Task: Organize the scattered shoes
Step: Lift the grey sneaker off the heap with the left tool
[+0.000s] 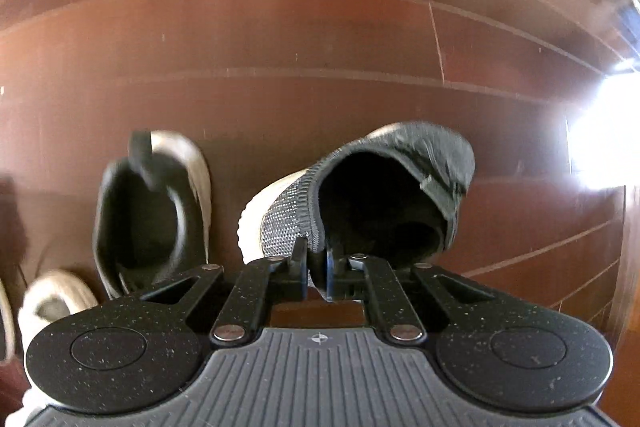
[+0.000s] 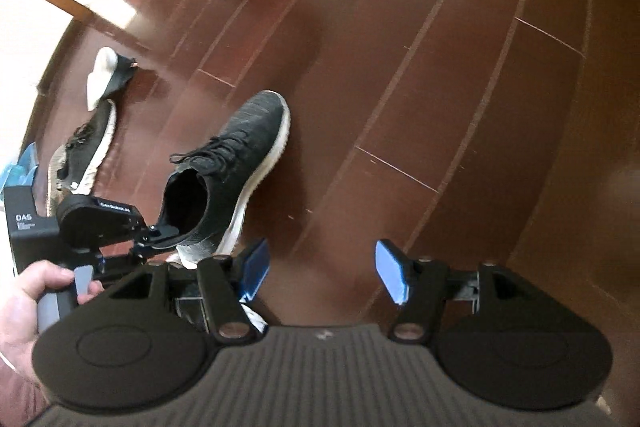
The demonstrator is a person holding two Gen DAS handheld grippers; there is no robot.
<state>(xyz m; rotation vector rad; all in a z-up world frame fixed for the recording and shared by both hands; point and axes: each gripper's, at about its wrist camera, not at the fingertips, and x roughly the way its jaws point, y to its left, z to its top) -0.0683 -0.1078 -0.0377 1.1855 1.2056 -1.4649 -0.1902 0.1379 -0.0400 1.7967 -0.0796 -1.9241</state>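
Our left gripper (image 1: 316, 277) is clamped tight on the heel collar of a black knit sneaker (image 2: 228, 163) with a white sole, toe pointing away over the floor. Our right gripper (image 2: 322, 269) hangs wide apart, blue pads (image 2: 394, 271) bare. Another dark sneaker (image 2: 82, 151) lies well off on glossy reddish wood planks (image 2: 440, 87).

The black knitted-cloth sneaker with white rubbery sole (image 2: 232, 163) looks matt and rough. The reddish-brown wooden plank floor (image 2: 460, 75) is smooth, glossy. The speckled black plastic left gripper (image 1: 317, 269) is matt.
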